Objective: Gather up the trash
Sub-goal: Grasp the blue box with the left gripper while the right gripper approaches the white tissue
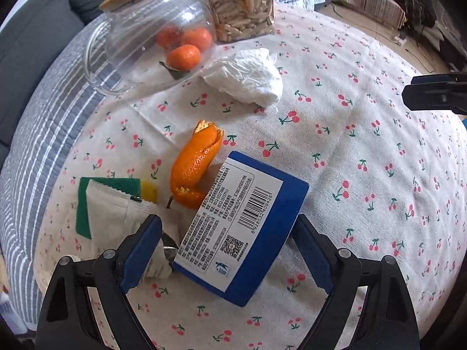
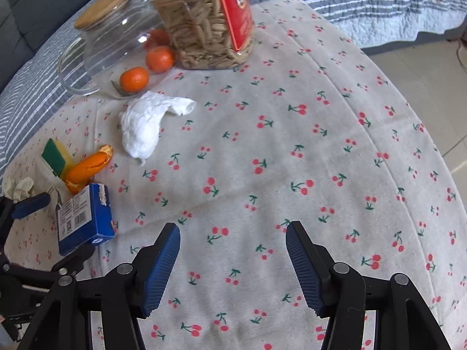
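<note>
A blue box [image 1: 248, 227] with a white barcode label lies on the cherry-print tablecloth [image 1: 364, 145]. My left gripper [image 1: 227, 221] straddles it with its jaws wide. The right pad is near the box's edge, and the left pad stands apart over a torn white wrapper [image 1: 116, 215]. An orange peel [image 1: 195, 163] leans at the box's far corner. Beyond it lies a crumpled white tissue [image 1: 248, 75]. My right gripper [image 2: 233, 262] hovers open over bare cloth with nothing between its fingers. The box [image 2: 84, 218], peel [image 2: 87, 169] and tissue [image 2: 143, 128] are to its left.
A green and yellow sponge [image 2: 55, 154] lies behind the peel, with crumpled paper [image 2: 17, 188] at the left edge. At the back stand a glass jug [image 2: 116, 29] with a wooden lid, three mandarins [image 2: 134, 78] and a jar of seeds [image 2: 204, 23]. The table drops to tiled floor [image 2: 432, 93] on the right.
</note>
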Action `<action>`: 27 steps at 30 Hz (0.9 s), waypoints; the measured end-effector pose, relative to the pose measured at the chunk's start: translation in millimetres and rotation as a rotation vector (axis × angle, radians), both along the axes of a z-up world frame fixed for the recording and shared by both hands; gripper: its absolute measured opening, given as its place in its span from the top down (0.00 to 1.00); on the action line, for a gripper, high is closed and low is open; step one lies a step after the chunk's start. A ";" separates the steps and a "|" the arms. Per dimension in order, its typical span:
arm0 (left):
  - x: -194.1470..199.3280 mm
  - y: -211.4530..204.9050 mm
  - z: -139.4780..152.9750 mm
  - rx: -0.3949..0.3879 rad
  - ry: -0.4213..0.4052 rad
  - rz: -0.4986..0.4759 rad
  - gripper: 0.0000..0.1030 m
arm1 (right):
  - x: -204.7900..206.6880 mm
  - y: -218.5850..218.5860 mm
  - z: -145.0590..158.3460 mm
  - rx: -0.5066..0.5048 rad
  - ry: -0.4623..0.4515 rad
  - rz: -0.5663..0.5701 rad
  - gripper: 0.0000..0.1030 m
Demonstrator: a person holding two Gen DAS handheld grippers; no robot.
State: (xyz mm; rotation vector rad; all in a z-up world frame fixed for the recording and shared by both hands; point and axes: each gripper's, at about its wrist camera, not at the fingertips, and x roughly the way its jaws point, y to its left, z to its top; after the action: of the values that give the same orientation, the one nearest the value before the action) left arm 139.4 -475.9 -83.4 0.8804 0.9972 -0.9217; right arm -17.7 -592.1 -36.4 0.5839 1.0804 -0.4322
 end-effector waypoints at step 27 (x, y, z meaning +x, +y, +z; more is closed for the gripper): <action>-3.5 246.9 41.4 -0.379 0.164 0.579 0.34 | 91.6 23.8 -10.6 -0.028 -0.151 -0.002 0.25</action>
State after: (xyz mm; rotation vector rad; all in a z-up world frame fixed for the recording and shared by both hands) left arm 136.0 -229.0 -42.0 0.1748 1.0909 -0.6541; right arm 73.9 -568.4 -47.0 0.5836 0.9280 -0.3976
